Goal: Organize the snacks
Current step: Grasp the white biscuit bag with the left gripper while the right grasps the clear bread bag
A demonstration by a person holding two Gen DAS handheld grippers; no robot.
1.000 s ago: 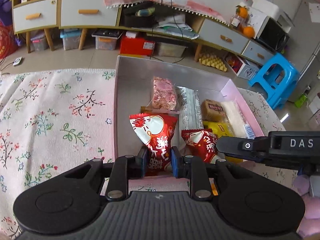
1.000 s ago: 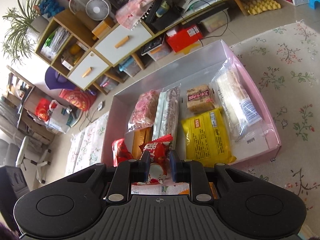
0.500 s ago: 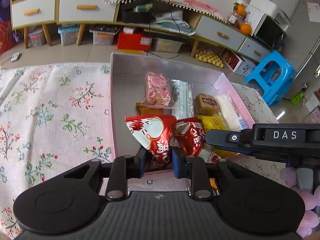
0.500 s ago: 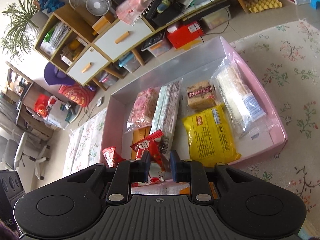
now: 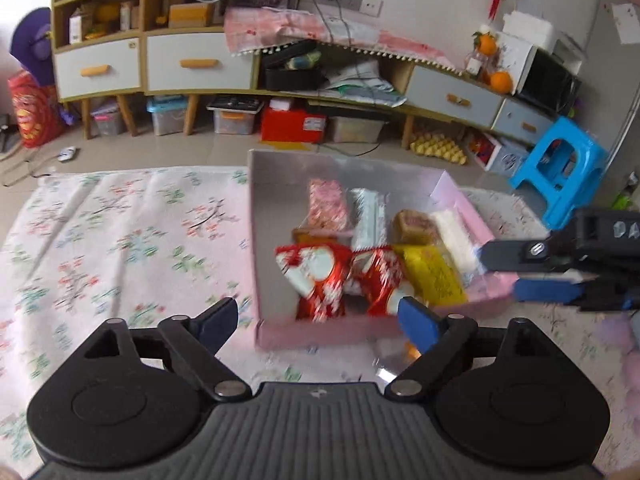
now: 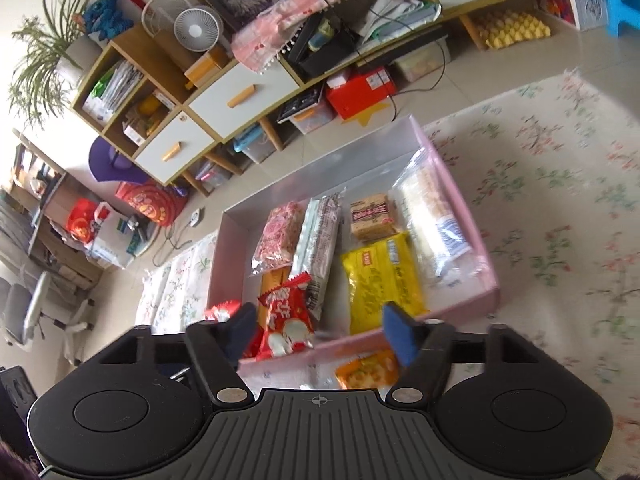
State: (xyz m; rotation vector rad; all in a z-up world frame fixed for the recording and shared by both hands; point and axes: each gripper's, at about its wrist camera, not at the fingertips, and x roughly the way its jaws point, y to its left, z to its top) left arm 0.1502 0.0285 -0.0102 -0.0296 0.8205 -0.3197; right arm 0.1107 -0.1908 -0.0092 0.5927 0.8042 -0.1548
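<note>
A pink box (image 5: pixel 320 334) (image 6: pixel 464 216) on the floral cloth holds several snacks. Two red packets lie side by side at its near end, one (image 5: pixel 314 276) on the left and one (image 5: pixel 378 280) (image 6: pixel 286 318) beside it. A yellow packet (image 5: pixel 434 278) (image 6: pixel 382 276), a brown biscuit pack (image 6: pixel 370 216), a long white pack (image 6: pixel 430 216), a pink pack (image 6: pixel 280 234) and a striped pack (image 6: pixel 320 232) fill the remainder. My left gripper (image 5: pixel 320 320) hangs above the near wall, its jaws opening, nothing pressed between them. My right gripper (image 6: pixel 318 330) (image 5: pixel 532 272) is likewise opening, apart from the red packet.
An orange snack packet (image 6: pixel 368 372) lies on the cloth outside the box's near wall. The floral cloth (image 5: pixel 120 248) (image 6: pixel 560 200) spreads on both sides of the box. Cabinets, storage bins and a blue stool (image 5: pixel 560 168) stand on the floor beyond.
Both grippers have let go of their red packets, which now lie in the box. Both jaws have spread wide, and both grippers have drawn back and risen.
</note>
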